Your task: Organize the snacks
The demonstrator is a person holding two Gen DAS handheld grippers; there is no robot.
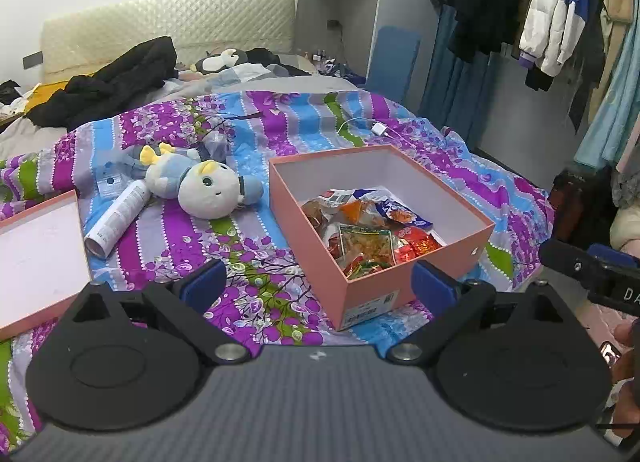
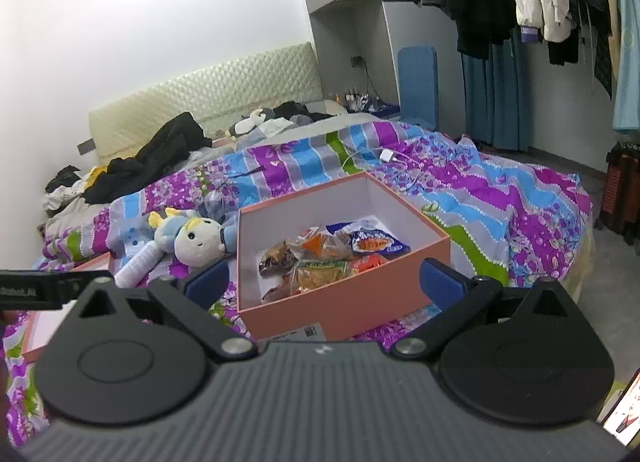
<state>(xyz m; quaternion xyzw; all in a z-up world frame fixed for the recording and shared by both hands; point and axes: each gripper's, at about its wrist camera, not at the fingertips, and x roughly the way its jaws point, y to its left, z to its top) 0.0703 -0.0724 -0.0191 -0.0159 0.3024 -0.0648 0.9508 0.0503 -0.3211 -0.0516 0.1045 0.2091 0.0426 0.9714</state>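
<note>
1. Snacks lie heaped in an open pink box on the flowered bedspread: a mix of crinkled packets, among them a green-edged clear one near the front and a blue one toward the far right corner.
2. Left gripper hovers above the bedspread with its blue-padded fingers spread wide and nothing between them. In its view the box sits just beyond and slightly right of the gap, and the box's near corner, with its white label, falls between the two fingertips.
3. Right gripper is likewise wide open and empty. Its view looks straight into the box: the near wall spans most of the gap between the fingers, and the snacks lie just past it, apart from both pads.
4. Left of the box lies a plush doll on its side, and just beside the doll, farther left, a white cylinder.
5. At the left edge of the left view rests the box lid, pink-rimmed, white inside facing up, well apart from the box.
6. Far behind the box a white charger and cable lie on the bedspread; a black jacket is bunched near the headboard.
</note>
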